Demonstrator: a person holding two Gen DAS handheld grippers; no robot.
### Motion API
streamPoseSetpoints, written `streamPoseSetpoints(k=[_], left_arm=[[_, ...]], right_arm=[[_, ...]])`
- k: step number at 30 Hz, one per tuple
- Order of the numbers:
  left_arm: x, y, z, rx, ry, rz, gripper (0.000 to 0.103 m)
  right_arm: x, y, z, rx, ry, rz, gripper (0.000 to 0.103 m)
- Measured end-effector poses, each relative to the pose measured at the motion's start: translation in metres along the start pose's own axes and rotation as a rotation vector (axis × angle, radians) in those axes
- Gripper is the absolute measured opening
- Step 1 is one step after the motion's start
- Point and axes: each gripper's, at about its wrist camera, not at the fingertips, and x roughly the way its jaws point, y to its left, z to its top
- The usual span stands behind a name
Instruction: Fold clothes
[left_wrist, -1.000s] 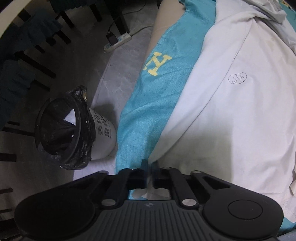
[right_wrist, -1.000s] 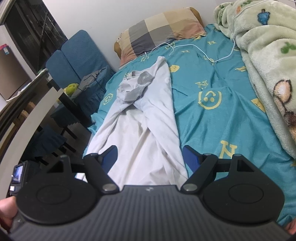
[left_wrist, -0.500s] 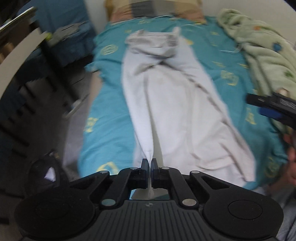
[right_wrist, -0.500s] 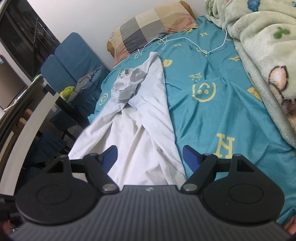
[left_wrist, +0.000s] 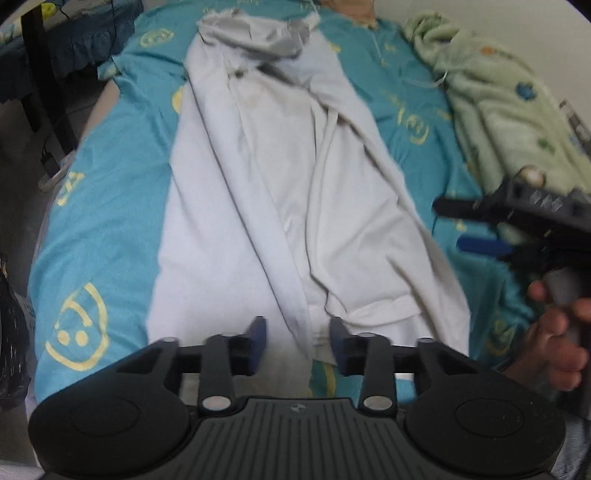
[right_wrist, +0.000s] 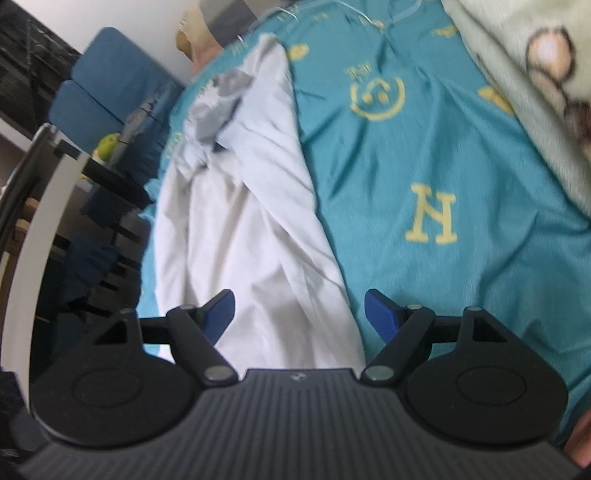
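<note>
A long white garment with a grey collar end lies lengthwise on the teal bed sheet. Its near hem lies just in front of my left gripper, which is open, with a fold of the cloth running between the spread fingers. My right gripper is open and empty above the garment's right edge. It also shows in the left wrist view, held by a hand at the right.
A green fleece blanket lies along the bed's right side. A blue chair and dark furniture stand left of the bed. A black-lined bin stands at the bed's left edge. A white cable lies near the pillow.
My left gripper has opened and let go of the garment's hem, which now lies on the bed. My right gripper has moved lower and closer to the garment's right side.
</note>
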Motion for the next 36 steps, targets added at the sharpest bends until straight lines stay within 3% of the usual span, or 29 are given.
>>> streamPoseSetpoints(k=[3,5,7,10,12,17,19,21,23,24,25,26,28,31,36], left_arm=[[-0.015,0.028,0.008,-0.086,-0.1,0.005,0.059],[-0.011,0.046,0.013,-0.159,-0.109,0.046,0.062],[-0.001,0.063,0.016,-0.227,-0.072,0.106,0.062],[0.014,0.077,0.019,-0.278,-0.008,0.107,0.06],[0.021,0.074,0.019,-0.255,0.026,0.116,0.06],[0.032,0.063,0.013,-0.189,0.094,0.067,0.06],[0.034,0.059,0.01,-0.168,0.119,0.045,0.06],[0.034,0.054,0.006,-0.134,0.141,0.045,0.059],[0.036,0.046,0.0,-0.095,0.162,0.041,0.053],[0.037,0.042,-0.002,-0.072,0.175,0.04,0.039],[0.038,0.039,-0.004,-0.048,0.189,0.04,0.032],[0.038,0.036,-0.004,-0.036,0.19,0.047,0.028],[0.036,0.032,-0.005,-0.019,0.184,0.067,0.009],[0.023,0.032,-0.004,-0.038,0.14,0.061,0.005],[-0.044,0.04,0.007,-0.139,-0.029,-0.058,0.003]], right_arm=[[0.011,-0.007,-0.003,0.036,0.036,-0.029,0.079],[0.019,-0.006,-0.007,0.042,0.081,-0.031,0.079],[0.027,0.001,-0.012,0.012,0.127,-0.012,0.081],[0.031,0.019,-0.022,-0.059,0.181,0.054,0.081],[0.029,0.029,-0.03,-0.09,0.191,0.094,0.081],[0.036,0.038,-0.041,-0.169,0.194,-0.029,0.078],[0.034,0.043,-0.043,-0.207,0.196,-0.039,0.08],[0.034,0.05,-0.049,-0.263,0.208,-0.042,0.073],[0.032,0.058,-0.053,-0.327,0.211,-0.05,0.061],[0.031,0.062,-0.055,-0.359,0.212,-0.054,0.047],[0.031,0.066,-0.057,-0.387,0.212,-0.059,0.029],[0.03,0.068,-0.057,-0.403,0.21,-0.064,0.024],[0.027,0.069,-0.056,-0.417,0.198,-0.069,0.016],[0.011,0.069,-0.048,-0.398,0.158,-0.051,0.011],[-0.032,0.073,-0.023,-0.355,0.048,0.006,0.01]])
